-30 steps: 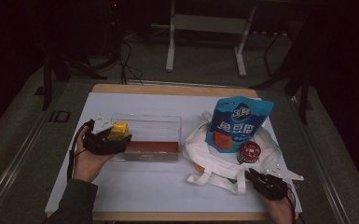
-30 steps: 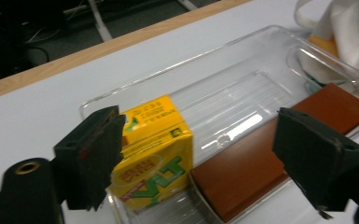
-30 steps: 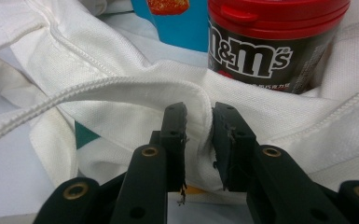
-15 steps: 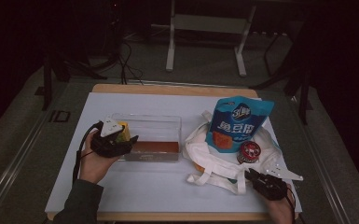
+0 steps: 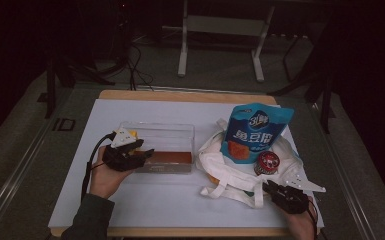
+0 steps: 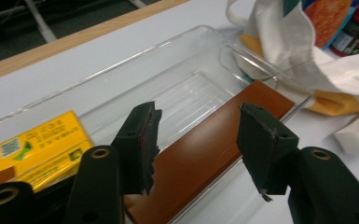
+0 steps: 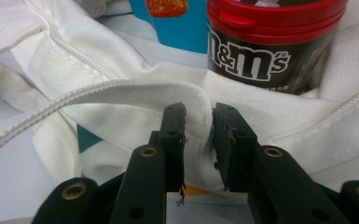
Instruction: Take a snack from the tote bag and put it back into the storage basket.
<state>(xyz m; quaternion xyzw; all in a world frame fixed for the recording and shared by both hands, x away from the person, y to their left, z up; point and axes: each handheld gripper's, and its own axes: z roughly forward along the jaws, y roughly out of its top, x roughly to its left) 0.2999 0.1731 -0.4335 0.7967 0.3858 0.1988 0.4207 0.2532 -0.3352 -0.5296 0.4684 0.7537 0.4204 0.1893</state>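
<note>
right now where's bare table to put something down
Free: the white sheet in front, between the hands, and the back strip behind the clear tray. Crowded: the right side, with tote, blue pouch and candy tub.

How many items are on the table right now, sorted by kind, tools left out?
Clear plastic tray: 1
White cloth bag: 1
Boxes, one yellow box and one brown box, both in the tray: 2
Blue snack pouch: 1
Red-lidded candy jar: 1
Total: 6
An orange shape shows under the bag; I cannot tell what it is, so it is not counted.
</note>
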